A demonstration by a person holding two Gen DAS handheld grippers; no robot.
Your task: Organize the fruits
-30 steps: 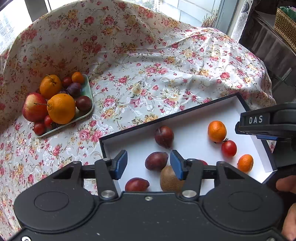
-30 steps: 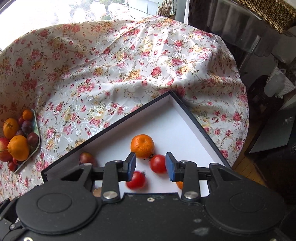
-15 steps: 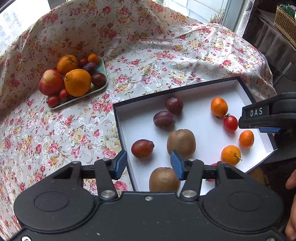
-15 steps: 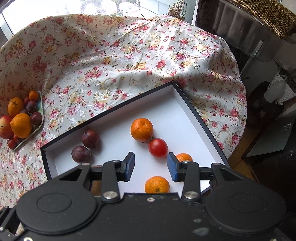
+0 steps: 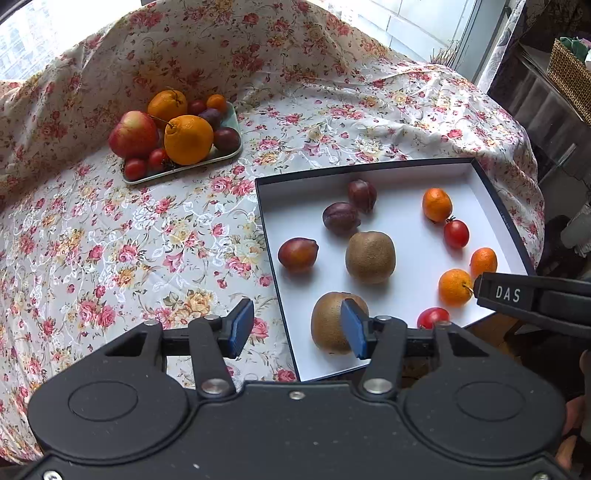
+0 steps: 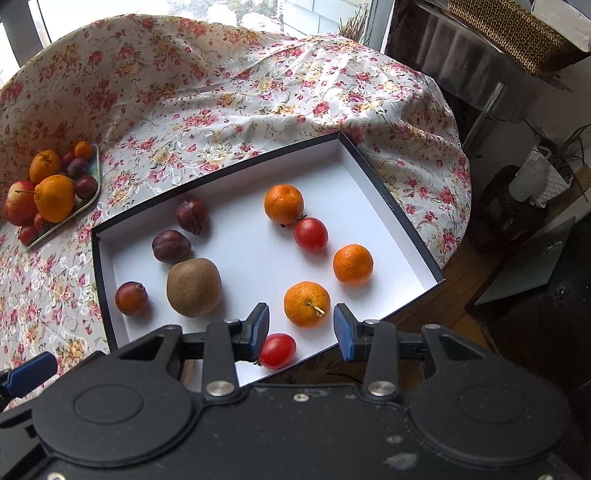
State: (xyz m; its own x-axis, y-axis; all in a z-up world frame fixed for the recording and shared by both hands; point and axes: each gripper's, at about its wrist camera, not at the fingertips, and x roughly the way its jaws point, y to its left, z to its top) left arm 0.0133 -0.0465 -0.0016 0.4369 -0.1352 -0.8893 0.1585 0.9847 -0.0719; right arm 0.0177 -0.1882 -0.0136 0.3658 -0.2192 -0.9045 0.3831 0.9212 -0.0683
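Note:
A white box with a dark rim (image 5: 369, 169) (image 6: 391, 210) lies on the floral cloth and holds plums (image 5: 340, 218), two kiwis (image 5: 370, 256), mandarins (image 6: 306, 303) and cherry tomatoes (image 6: 310, 233). A green tray (image 5: 221, 157) (image 6: 96, 181) at the far left holds an apple (image 5: 133, 134), oranges (image 5: 188, 139), plums and tomatoes. My left gripper (image 5: 297, 334) is open and empty over the box's near left edge, beside a kiwi (image 5: 330, 321). My right gripper (image 6: 301, 326) is open and empty above the box's near edge, over a mandarin and a tomato (image 6: 277, 350).
The floral tablecloth (image 5: 147, 240) covers a round table. The table edge drops off at the right to dark furniture and a woven basket (image 6: 506, 29). The right gripper's side (image 5: 535, 299) shows at the right of the left wrist view.
Both grippers have pulled back and up from the box, so more of the box and fruit shows. Both stay open and empty. The fruit has not moved.

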